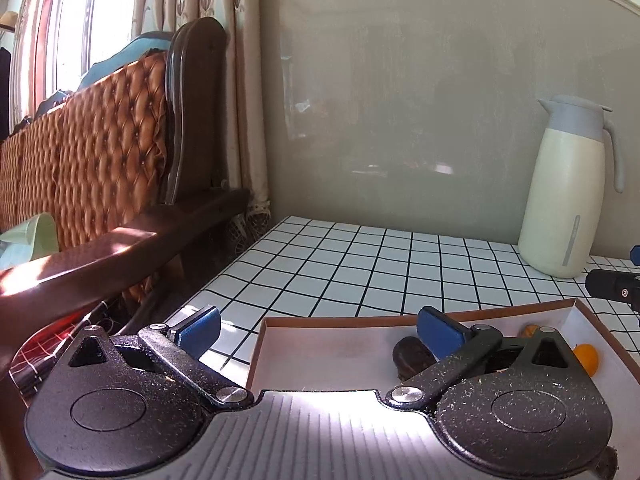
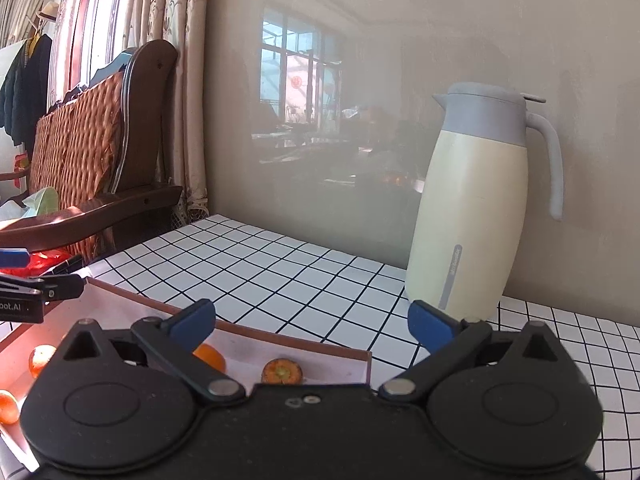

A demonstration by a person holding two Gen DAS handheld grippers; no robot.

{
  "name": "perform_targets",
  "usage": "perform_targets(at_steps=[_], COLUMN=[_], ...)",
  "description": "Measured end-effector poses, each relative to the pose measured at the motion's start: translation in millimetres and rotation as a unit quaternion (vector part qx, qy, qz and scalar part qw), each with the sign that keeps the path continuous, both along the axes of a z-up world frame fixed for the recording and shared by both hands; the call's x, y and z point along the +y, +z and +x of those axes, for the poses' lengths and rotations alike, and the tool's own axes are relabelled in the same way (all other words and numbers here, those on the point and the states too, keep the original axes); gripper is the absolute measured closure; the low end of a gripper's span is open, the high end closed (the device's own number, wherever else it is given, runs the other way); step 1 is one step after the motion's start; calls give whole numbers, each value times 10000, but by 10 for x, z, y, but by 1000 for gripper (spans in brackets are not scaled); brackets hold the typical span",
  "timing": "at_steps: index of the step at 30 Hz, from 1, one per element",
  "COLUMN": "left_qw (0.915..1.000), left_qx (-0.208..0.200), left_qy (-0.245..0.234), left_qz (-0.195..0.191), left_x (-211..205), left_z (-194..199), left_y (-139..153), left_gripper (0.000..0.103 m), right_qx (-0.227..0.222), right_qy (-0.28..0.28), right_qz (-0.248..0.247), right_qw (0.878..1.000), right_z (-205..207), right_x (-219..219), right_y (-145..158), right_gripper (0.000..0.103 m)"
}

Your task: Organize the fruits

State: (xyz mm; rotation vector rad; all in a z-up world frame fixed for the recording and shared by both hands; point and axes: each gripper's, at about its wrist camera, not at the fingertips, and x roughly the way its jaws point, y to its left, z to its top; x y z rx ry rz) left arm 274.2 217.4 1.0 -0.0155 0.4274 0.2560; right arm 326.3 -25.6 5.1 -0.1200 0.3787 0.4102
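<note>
A shallow white box with a brown rim [image 1: 340,320] lies on the checked tablecloth, below both grippers. My left gripper [image 1: 320,330] stands open over its left end, blue pads wide apart with nothing between them. Behind its right finger sits a dark fruit [image 1: 408,356], and an orange one [image 1: 588,358] lies further right. My right gripper [image 2: 312,324] is open above the box's far right corner [image 2: 366,356], also empty. Beneath it are a cut orange fruit [image 2: 282,371], an orange fruit [image 2: 210,356] and more orange pieces [image 2: 40,358] at the left.
A cream jug with a grey lid [image 2: 476,208] stands on the table by the wall [image 1: 400,100]. A wooden sofa with a quilted brown back [image 1: 120,140] borders the table on the left. The other gripper's dark body [image 2: 24,300] shows at the left edge.
</note>
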Motion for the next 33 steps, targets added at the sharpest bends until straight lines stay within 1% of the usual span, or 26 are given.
perform_targets(at_steps=[5, 12, 19, 22, 27, 30, 33], left_qw=[10000, 10000, 10000, 10000, 9997, 9995, 9995], left_qx=[7, 36, 9, -49, -188, -198, -192], left_qy=[14, -40, 7, -9, -47, -65, -108], left_qz=[37, 49, 15, 55, -155, -246, -204], left_x=[9, -67, -120, -191, -281, -366, -478], left_z=[3, -19, -110, -217, -470, -676, -900], left_y=[-22, -26, 2, 49, 191, 228, 257], left_gripper=[0, 0, 0, 0, 0, 0, 0], right_qx=[120, 172, 231, 271, 267, 202, 113], right_qy=[40, 99, 105, 149, 186, 219, 244], right_qz=[-14, -7, -13, 7, 67, 191, 228], right_qw=[9999, 9998, 9997, 9995, 9994, 9994, 9994], right_z=[20, 17, -27, -90, -251, -416, -629], right_x=[11, 41, 31, 17, -34, -97, -169], right_y=[-19, -32, -17, -1, 98, 194, 288], right_gripper=[6, 6, 6, 6, 6, 6, 6])
